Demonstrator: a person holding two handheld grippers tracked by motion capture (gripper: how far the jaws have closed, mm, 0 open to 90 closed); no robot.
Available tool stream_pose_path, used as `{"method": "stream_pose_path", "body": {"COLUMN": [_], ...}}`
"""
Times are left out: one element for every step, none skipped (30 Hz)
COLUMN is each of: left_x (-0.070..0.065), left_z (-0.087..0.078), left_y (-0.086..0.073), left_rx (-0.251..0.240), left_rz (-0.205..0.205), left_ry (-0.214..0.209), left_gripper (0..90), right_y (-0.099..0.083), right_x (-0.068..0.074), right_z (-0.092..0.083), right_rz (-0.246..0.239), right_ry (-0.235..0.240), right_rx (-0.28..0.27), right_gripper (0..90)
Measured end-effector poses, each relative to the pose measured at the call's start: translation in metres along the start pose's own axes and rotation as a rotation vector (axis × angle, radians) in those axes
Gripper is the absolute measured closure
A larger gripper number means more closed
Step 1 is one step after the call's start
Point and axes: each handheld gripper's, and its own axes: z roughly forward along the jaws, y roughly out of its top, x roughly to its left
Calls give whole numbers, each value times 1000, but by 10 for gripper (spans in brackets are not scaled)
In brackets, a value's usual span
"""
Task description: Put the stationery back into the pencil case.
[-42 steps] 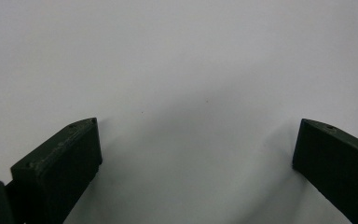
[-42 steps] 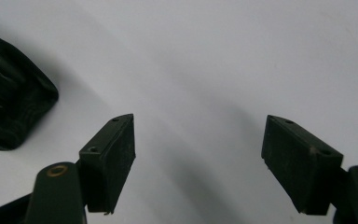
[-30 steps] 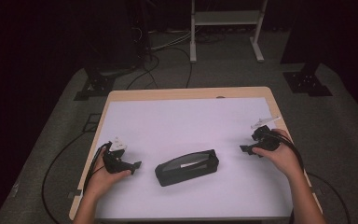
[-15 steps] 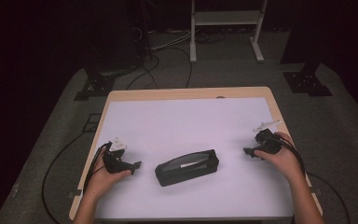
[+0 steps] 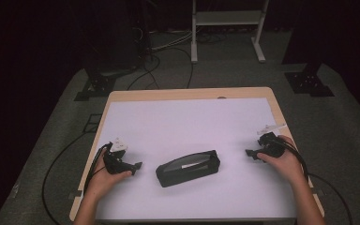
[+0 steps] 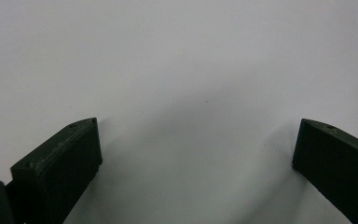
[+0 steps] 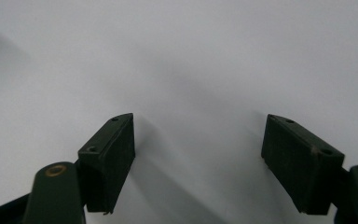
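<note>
On the white table [image 5: 183, 122], a black case [image 5: 188, 168] lay flat near the front edge, between the 2 grippers and apart from both. At its left sat the left gripper [image 5: 136, 165], jaws wide open and holding nothing. Off to the other side rested the right gripper [image 5: 250, 153], jaws open too and empty.

The case looked smooth and rounded, so a pinch on its curved top could slip off. If only 1 gripper pushed it, the case could slide or spin away across the slick table.
</note>
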Motion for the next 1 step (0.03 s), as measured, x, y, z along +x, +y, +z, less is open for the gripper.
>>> {"method": "stream_pose_path", "body": {"left_x": [0], "left_z": [0], "left_y": [0], "left_rx": [0], "left_rz": [0], "left_ry": [0], "left_gripper": [3], "right_y": [-1], "right_x": [0], "right_z": [0], "right_rz": [3], "right_ry": [0], "right_rx": [-12], "right_gripper": [244]}}
